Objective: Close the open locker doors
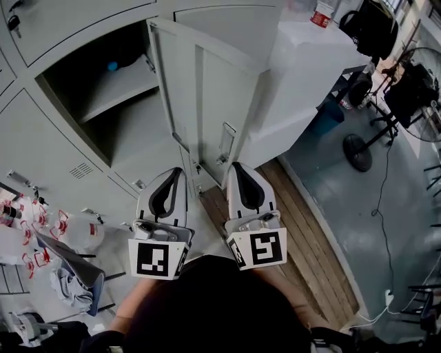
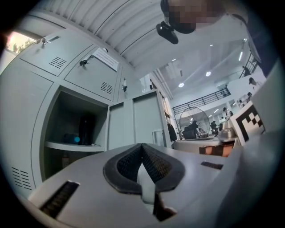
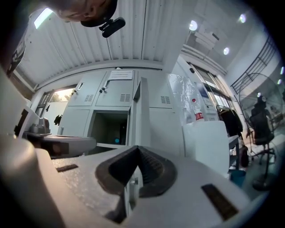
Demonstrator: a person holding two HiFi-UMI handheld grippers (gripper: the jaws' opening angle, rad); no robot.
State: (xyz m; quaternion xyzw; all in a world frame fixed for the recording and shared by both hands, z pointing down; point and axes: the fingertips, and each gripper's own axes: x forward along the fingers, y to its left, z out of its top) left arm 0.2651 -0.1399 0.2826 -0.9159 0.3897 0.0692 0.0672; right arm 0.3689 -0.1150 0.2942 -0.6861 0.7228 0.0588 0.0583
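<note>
A grey bank of lockers (image 1: 62,155) fills the left side of the room, and 1 of its doors (image 1: 200,103) stands swung well out from the front, edge-on to the person. To the right of that door, close behind it, is a tall white cabinet (image 1: 303,76). To the door's left is the compartment (image 1: 103,93) it belongs to, dark inside, with 1 shelf (image 1: 120,86) across it. A strip of wooden planks (image 1: 303,234) runs along the floor below the white cabinet, and a floor fan (image 1: 424,103) stands further right, well apart from the lockers. The 2 grippers are held side by side in front of the person, pointing at the open door without touching it. The left gripper (image 1: 177,171) has its jaws pressed together with nothing between them, and the right gripper (image 1: 238,165) is closed and empty in the same way. A bottle with a red label (image 1: 322,14) sits on top of the white cabinet. A small blue thing (image 1: 112,67) rests at the back of the shelf.
</note>
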